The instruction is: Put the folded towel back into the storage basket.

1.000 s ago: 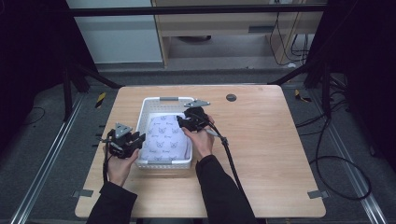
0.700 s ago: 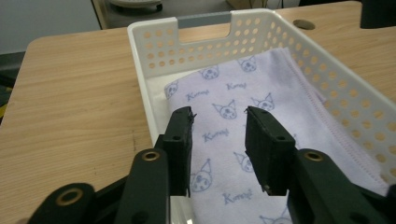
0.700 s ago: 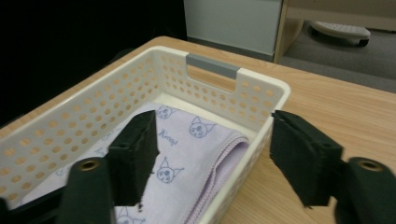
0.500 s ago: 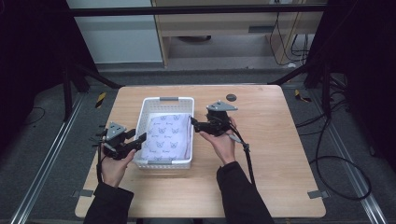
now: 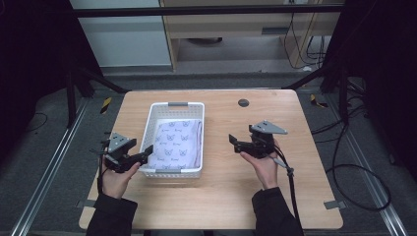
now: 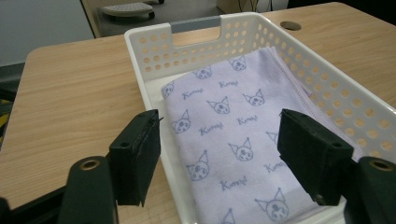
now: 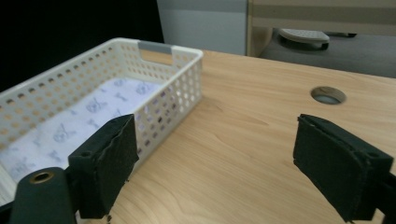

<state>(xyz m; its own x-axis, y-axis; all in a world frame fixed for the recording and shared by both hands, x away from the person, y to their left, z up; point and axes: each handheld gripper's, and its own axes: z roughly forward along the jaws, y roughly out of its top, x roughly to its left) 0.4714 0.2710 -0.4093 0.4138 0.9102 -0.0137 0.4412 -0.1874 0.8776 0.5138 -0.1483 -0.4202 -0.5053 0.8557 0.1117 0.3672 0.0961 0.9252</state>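
The folded lilac cloth printed with little cat faces lay flat inside the white perforated plastic basket, which stood on the pale wooden counter, and I held nothing. My left gripper hung at the basket's near left corner, its fingers having just been opening and now spread wide with only the cloth and the basket rim beyond them, nothing pressed between. My right gripper was out over bare wood to the right of the basket, well apart from it; its fingers had also just been opening and stood spread around empty air. I judged the cloth to be light, soft and limp, not fragile and not slippery, likely to sag and unfold if lifted from one spot only. I would have taken it by a folded edge or at two corners, pinching all the layers together, as the basket's walls left little room to get under it. In my left gripper view the near end of the cloth was cut off below, so I could not tell how many layers it had or whether anything lay under it. In my right gripper view the basket's wall hid part of it.
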